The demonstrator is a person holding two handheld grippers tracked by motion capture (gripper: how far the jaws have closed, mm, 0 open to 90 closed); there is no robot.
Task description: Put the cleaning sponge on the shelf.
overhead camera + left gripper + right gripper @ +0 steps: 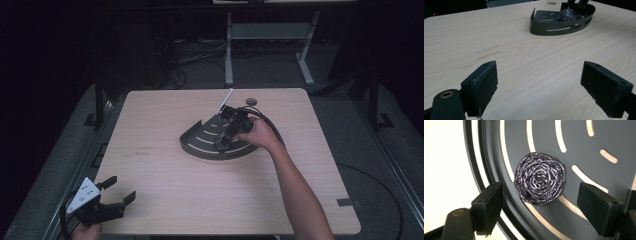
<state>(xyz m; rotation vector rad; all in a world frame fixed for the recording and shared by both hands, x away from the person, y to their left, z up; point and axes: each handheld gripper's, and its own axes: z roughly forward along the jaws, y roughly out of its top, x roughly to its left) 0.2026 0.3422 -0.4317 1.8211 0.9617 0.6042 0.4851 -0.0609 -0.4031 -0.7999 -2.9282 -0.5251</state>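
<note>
While the left gripper (112,197) is resting at the table's (165,200) near left corner, jaws spread wide on nothing, the right hand (260,134) is reaching forward, angling the right gripper (221,142) down into the dark slotted tray (192,142). Its jaws are standing released above the round scouring pad (540,178), lying flat near the tray's curved wall, no long axis.

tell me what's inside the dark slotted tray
A steel wool scrubber lies on the slotted floor of the tray, with pale table showing through the slots. The right hand-held gripper hangs open over it. The floor beneath the scrubber is covered.
</note>
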